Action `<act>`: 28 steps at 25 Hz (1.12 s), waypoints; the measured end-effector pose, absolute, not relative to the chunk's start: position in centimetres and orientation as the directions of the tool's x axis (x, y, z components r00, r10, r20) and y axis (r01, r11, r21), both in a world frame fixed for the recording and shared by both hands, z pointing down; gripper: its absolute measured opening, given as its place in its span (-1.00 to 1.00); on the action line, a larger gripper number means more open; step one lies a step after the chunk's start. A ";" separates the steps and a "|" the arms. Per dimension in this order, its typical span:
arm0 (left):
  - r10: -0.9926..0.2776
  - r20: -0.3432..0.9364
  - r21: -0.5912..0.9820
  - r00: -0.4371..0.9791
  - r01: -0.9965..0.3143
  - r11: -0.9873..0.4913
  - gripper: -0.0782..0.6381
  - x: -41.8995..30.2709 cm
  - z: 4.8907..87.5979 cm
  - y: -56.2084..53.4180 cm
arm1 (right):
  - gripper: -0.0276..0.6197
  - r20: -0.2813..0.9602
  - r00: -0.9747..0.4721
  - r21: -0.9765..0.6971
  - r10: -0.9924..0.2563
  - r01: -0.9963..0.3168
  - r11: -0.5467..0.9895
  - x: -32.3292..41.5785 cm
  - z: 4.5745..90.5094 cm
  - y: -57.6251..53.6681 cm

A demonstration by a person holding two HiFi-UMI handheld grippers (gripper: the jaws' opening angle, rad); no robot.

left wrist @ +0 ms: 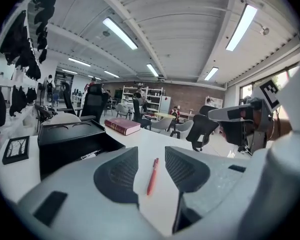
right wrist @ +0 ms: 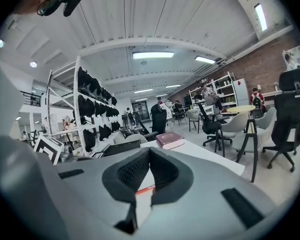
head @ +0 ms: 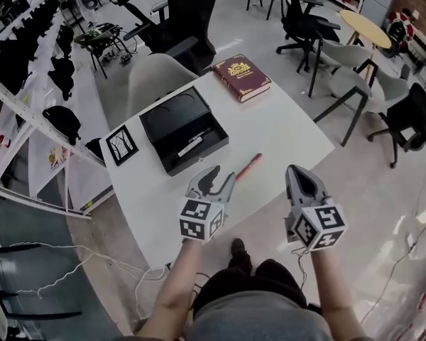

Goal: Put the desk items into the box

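Slim red pen (head: 248, 167): flat on white square table (head: 284, 130), right of box, nothing over it | open matte black rectangular box (head: 163, 123): dark marker (head: 192, 141) inside | maroon hardcover book (head: 241, 77) at far edge | black-framed picture (head: 121, 145) beside box | left gripper (head: 216, 178): ribbed jaws wide, empty | right gripper (head: 298, 175): jaw tips together, empty

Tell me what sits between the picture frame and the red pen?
The black box, with a marker inside, sits between the picture frame and the red pen; the head view shows it.

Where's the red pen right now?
In the head view, the red pen lies on the white table, right of the black box and just ahead of the left claw.
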State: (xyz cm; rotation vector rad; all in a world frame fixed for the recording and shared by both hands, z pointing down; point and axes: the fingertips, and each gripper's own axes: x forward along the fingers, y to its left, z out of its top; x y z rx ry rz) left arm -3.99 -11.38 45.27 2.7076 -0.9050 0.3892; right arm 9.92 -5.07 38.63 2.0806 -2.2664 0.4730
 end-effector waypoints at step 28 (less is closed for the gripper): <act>-0.338 0.624 0.090 0.704 -0.495 -0.864 -0.35 4.7 55.1 -14.0 | -0.91 0.264 0.000 -0.256 -0.964 -0.964 -0.070 16.7 40.9 -7.5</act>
